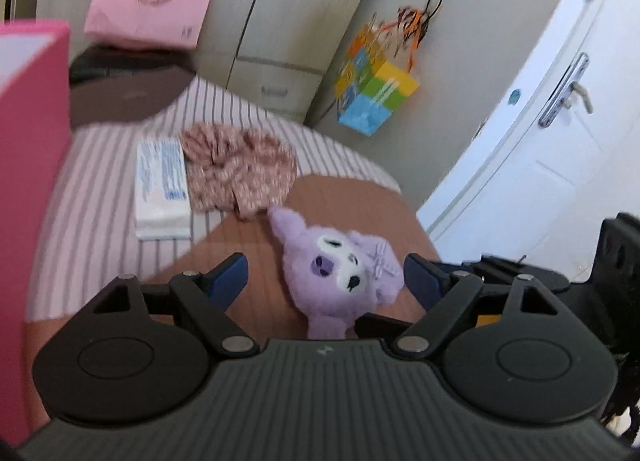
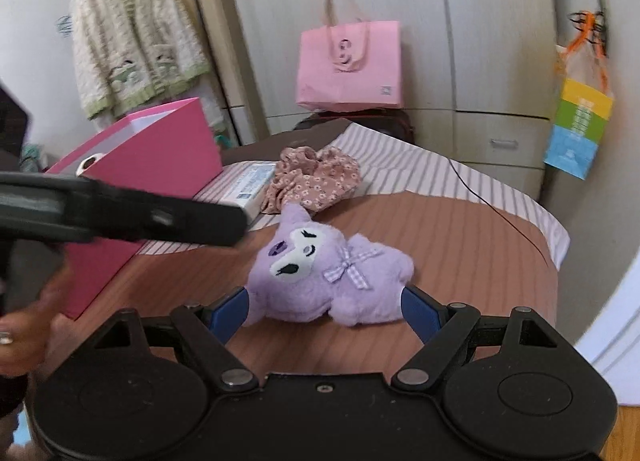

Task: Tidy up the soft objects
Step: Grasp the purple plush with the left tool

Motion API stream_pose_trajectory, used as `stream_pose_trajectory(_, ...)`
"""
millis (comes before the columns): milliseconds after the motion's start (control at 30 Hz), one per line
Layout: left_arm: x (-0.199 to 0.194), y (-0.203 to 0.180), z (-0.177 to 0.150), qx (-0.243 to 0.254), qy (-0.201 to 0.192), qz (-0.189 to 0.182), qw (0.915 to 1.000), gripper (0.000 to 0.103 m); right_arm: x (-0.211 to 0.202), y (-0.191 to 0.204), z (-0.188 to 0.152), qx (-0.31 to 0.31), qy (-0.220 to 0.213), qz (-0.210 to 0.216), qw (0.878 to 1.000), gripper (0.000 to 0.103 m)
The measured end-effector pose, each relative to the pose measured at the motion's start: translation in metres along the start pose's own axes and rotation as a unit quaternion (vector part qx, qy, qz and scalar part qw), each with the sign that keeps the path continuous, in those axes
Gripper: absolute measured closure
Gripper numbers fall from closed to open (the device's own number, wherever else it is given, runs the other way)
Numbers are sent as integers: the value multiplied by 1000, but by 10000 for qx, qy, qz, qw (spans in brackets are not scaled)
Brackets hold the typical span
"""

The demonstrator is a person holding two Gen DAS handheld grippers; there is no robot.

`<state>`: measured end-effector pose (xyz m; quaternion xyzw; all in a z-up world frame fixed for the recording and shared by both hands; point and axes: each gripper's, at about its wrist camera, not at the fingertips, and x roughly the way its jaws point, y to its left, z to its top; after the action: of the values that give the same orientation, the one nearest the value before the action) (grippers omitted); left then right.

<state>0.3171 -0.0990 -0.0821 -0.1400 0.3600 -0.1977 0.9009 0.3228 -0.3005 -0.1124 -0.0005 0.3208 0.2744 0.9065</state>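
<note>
Purple plush: between your spread right gripper, ungripped; left gripper spread too. Floral fabric, tissue pack unsorted; pink box awaits everything.

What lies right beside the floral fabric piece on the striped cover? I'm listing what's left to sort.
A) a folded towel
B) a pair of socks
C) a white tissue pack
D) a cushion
C: the white tissue pack lies against the floral fabric piece on the striped cover.

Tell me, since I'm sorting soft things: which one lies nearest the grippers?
The purple plush. It lies on the brown sheet between the open blue fingers; the floral scrunchie sits farther back.
</note>
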Motion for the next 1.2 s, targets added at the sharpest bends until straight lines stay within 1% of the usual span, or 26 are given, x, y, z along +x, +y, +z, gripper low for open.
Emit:
stream_pose_trajectory(67, 9, 3, -2, -182, 118, -57, 9997, 27, 7, -3, 3, -140, 109, 173, 9997, 13)
stream_pose_trajectory(100, 13, 5, -4, -272, 119, -28, 9996, 30, 10, -2, 3, -220, 125, 156, 9996, 11)
stream_pose_trajectory(133, 16, 6, -5, -270, 106, 25, 9996, 40, 15, -1, 3, -276, 168, 70, 9995, 10)
stream_pose_trajectory(167, 19, 5, -6, -205, 106, 169, 9996, 47, 21, -1, 3, -290, 245, -38, 9993, 9)
stream_pose_trajectory(233, 22, 4, -9, -139, 40, 228, 9996, 47, 29, -1, 2, -236, 345, -61, 9991, 9)
stream_pose_trajectory(300, 21, 4, -11, -147, -18, 183, 9997, 53, 33, -2, -2, -191, 359, -22, 9992, 8)
stream_pose_trajectory(367, 20, 3, -12, -108, -71, 127, 9998, 64, 33, 0, -4, -268, 300, -85, 9992, 8)
stream_pose_trajectory(400, 20, 1, -13, -67, -74, 66, 9999, 66, 33, 2, -6, -309, 283, -115, 9991, 8)
stream_pose_trajectory(467, 21, -2, -14, 38, -86, 82, 9999, 67, 33, 6, -8, -354, 273, -216, 9988, 8)
stream_pose_trajectory(533, 20, -3, -14, 89, -113, 90, 9999, 67, 30, 9, -10, -309, 238, -352, 9986, 12)
stream_pose_trajectory(567, 20, -4, -14, 91, -122, 90, 9998, 67, 29, 10, -12, -261, 204, -430, 9985, 15)
stream_pose_trajectory(600, 20, -3, -15, 48, -136, 87, 9999, 67, 27, 12, -13, -243, 183, -483, 9984, 19)
stream_pose_trajectory(667, 22, -2, -15, -22, -161, 75, 9998, 67, 25, 15, -14, -230, 163, -577, 9979, 23)
stream_pose_trajectory(733, 22, -1, -17, -118, -148, 62, 9998, 67, 25, 17, -15, -214, 120, -647, 9976, 25)
stream_pose_trajectory(800, 20, -4, -18, -67, -144, 61, 9999, 68, 25, 19, -17, -212, 64, -691, 9974, 26)
stream_pose_trajectory(900, 16, -12, -22, 117, -118, 139, 9998, 68, 21, 23, -19, -169, 48, -730, 9972, 27)
stream_pose_trajectory(1033, 9, -10, -23, 8, 67, -70, 10000, 67, 10, 24, -26, 73, 25, -682, 9976, 26)
stream_pose_trajectory(1167, 0, -11, -30, -58, 260, -165, 9995, 67, -1, 34, -34, 68, 107, -675, 9976, 22)
stream_pose_trajectory(1200, -2, -12, -33, -81, 283, -174, 9994, 67, -3, 37, -36, 59, 120, -649, 9978, 19)
